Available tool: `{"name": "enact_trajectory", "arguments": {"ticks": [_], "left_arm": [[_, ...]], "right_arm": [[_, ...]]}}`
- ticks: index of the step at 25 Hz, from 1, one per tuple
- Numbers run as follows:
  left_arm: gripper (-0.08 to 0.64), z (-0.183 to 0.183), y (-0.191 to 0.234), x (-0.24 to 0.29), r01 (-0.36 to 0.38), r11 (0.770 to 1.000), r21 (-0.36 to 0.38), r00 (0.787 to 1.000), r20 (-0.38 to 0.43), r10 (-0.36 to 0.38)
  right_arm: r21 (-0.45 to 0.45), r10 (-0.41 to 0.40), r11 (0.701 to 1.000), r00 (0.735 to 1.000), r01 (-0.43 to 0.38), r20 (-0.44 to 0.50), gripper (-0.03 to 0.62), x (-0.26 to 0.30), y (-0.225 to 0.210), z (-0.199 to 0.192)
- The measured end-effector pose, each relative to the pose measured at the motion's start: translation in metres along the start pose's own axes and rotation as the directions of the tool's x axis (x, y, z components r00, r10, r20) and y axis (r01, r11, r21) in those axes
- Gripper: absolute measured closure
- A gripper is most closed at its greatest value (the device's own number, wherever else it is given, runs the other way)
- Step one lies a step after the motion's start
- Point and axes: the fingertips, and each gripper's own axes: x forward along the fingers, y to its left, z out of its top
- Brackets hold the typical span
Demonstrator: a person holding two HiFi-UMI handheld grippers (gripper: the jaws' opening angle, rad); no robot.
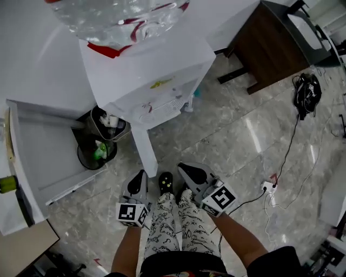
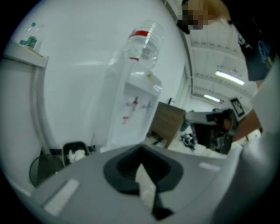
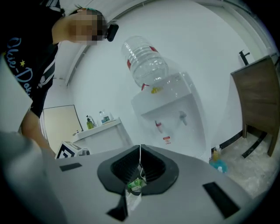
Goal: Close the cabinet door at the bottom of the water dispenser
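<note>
The white water dispenser (image 1: 148,70) stands ahead of me with a clear bottle (image 1: 119,16) on top. Its bottom cabinet door (image 1: 145,152) is swung open and juts edge-on toward my feet. My left gripper (image 1: 139,177) hangs low just left of the door's free edge, jaws pressed together on nothing. My right gripper (image 1: 185,170) is to the door's right, also shut and empty. Both gripper views show the dispenser (image 2: 131,109) (image 3: 170,113) from below, beyond the shut jaws of the left gripper (image 2: 142,168) and the right gripper (image 3: 140,153).
Two dark waste bins (image 1: 105,123) (image 1: 96,154) sit left of the dispenser, beside a white counter (image 1: 43,157). A brown desk (image 1: 273,43) stands at the back right. Cables and a power strip (image 1: 267,186) lie on the marble floor at right. A blue bottle (image 3: 217,162) stands by the dispenser's base.
</note>
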Motion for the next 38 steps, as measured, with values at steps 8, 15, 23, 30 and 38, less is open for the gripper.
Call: {"name": "enact_trajectory", "arguments": {"ticks": [8,15,23,30,38], "left_arm": [[0.561,-0.123,0.085,0.069,-0.188,0.981,0.040,0.977,-0.091,0.191],[0.561,-0.201,0.104,0.063,-0.152,0.985,0.082,0.965,-0.202,0.166],[0.563,-0.226,0.093,0.073,-0.156,0.987,0.030,0.965,-0.210,0.158],[0.565,-0.227,0.065,0.108,-0.096,0.995,0.040,0.968,-0.229,0.102],[0.563,-0.195,0.009,0.188,0.105,0.988,0.109,0.974,-0.211,-0.080]], "right_arm": [[0.033,0.021,0.999,0.999,-0.020,-0.026,0.575,0.048,-0.061,-0.091],[0.101,0.018,0.995,1.000,-0.016,-0.011,0.575,0.066,-0.075,-0.131],[0.135,0.024,0.991,1.000,-0.023,-0.006,0.575,0.072,-0.082,-0.150],[0.155,-0.037,0.987,0.999,0.036,0.004,0.575,0.059,-0.102,-0.150],[0.186,-0.154,0.972,0.987,0.142,0.052,0.575,0.031,-0.139,-0.128]]}}
